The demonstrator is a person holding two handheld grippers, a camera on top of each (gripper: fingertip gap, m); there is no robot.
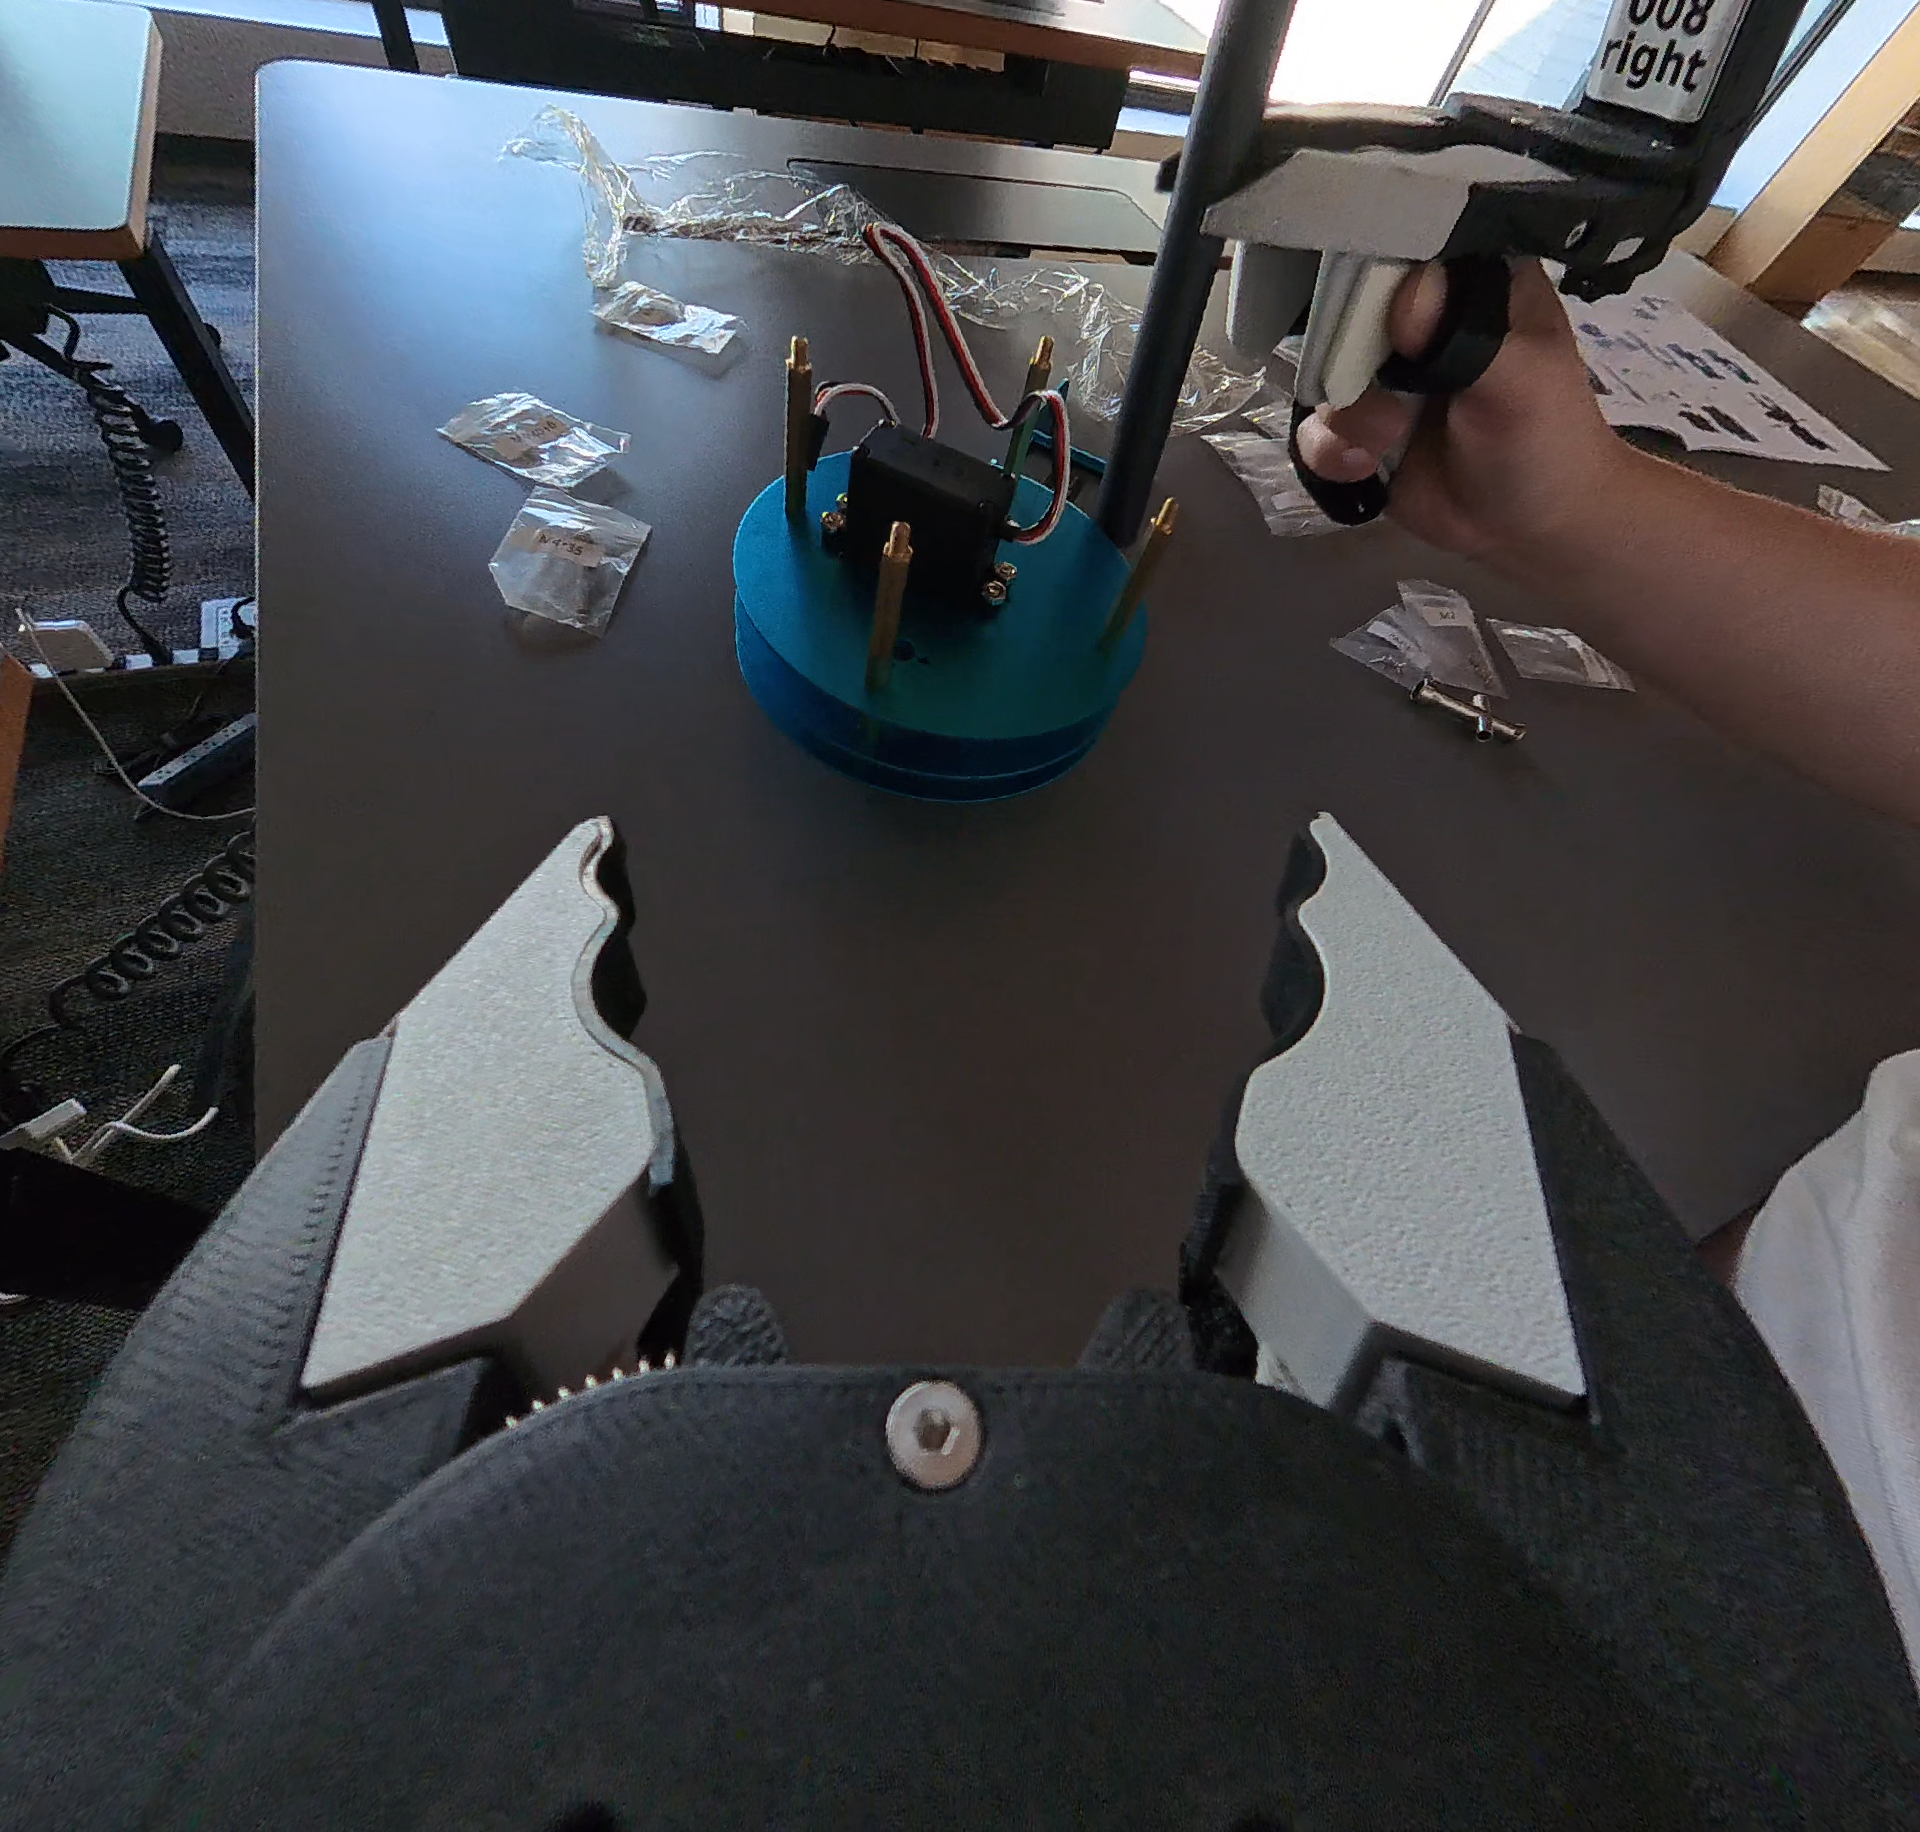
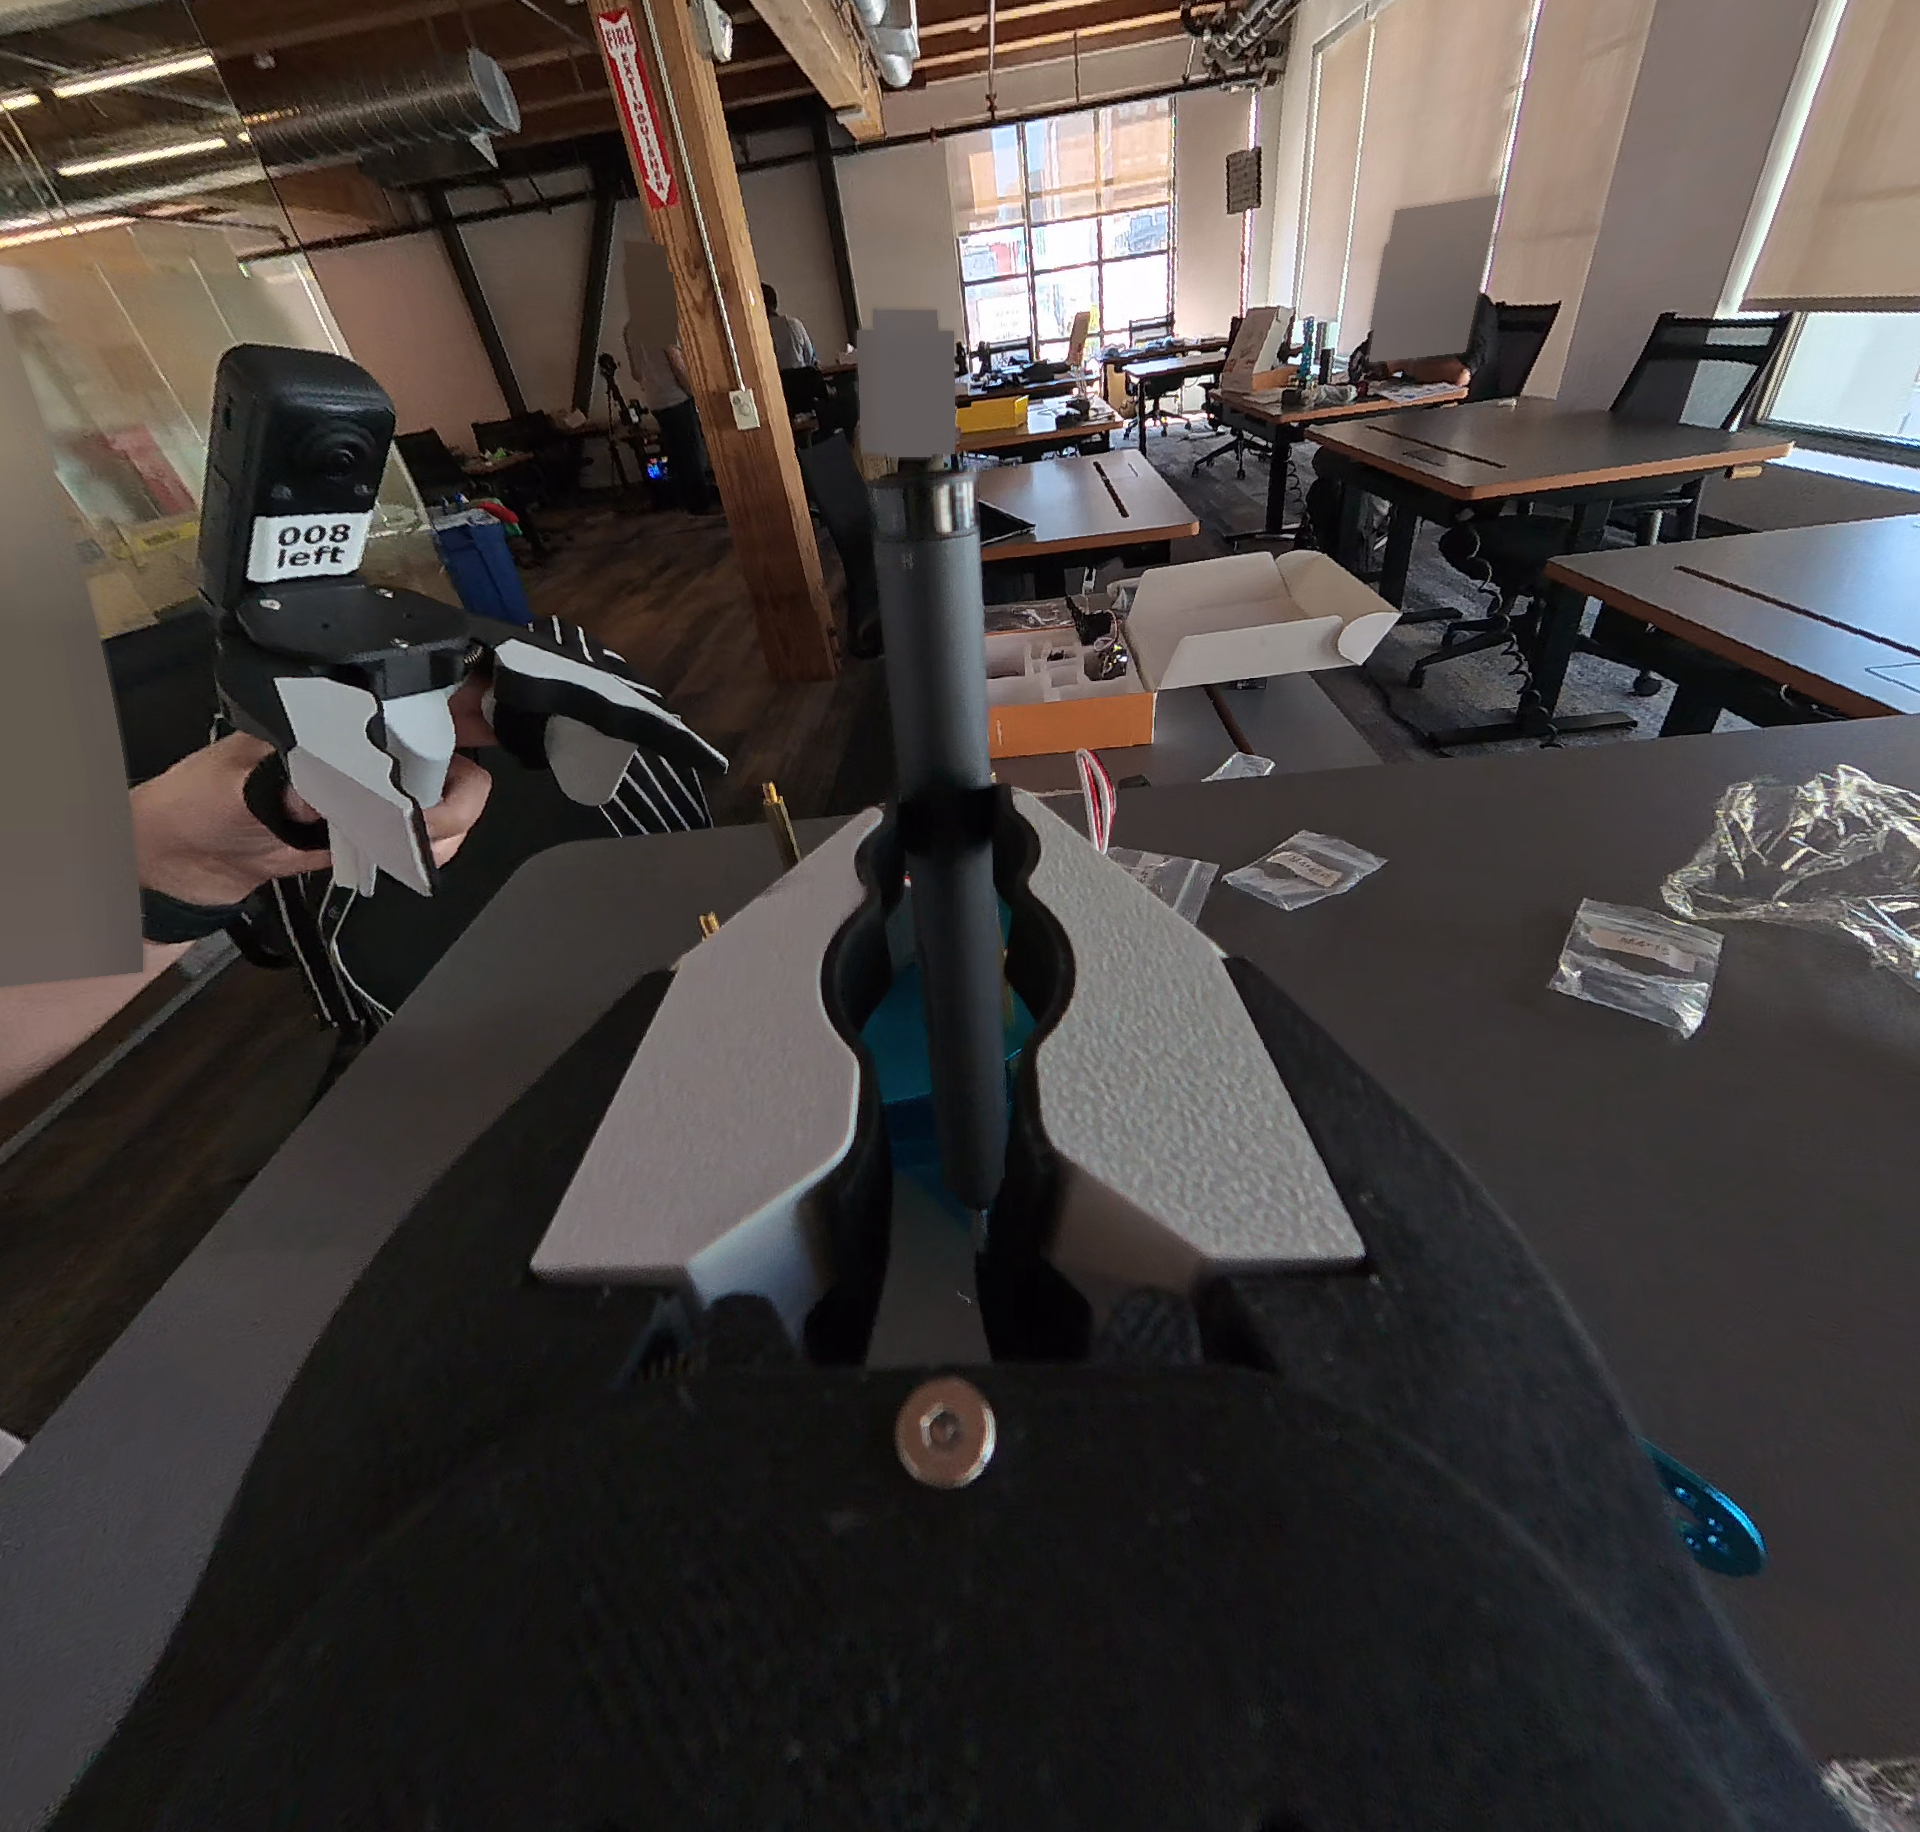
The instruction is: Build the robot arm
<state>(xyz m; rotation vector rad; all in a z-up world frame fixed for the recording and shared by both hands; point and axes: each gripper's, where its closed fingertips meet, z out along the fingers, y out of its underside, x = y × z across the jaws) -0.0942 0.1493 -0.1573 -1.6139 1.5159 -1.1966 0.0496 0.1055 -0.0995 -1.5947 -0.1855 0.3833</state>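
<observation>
My left gripper [image 1: 961,857] is open and empty, above the dark table [image 1: 935,1107], short of a blue round assembly [image 1: 935,681]. The assembly carries a black servo [image 1: 925,504] with red, white and black wires and several upright brass standoffs [image 1: 888,608]. My right gripper [image 2: 945,826] is shut on a dark grey cylindrical screwdriver [image 2: 940,702], held upright. In the left wrist view the right gripper [image 1: 1236,198] shows at the top right, and the screwdriver [image 1: 1169,307] has its tip down at the assembly's far right edge. The blue assembly [image 2: 894,1065] shows between the right fingers. The left gripper [image 2: 473,743] shows at the left.
Small clear bags of hardware [image 1: 566,561] lie left of the assembly, more lie at the right [image 1: 1455,629] by a small metal cross wrench [image 1: 1470,717]. Crumpled clear wrap [image 1: 727,203] and printed sheets [image 1: 1714,390] lie at the back. A small blue disc part [image 2: 1714,1533] lies near the right gripper. The small metal cross wrench [image 1: 1470,717] is about equally far from each gripper, around 25 cm.
</observation>
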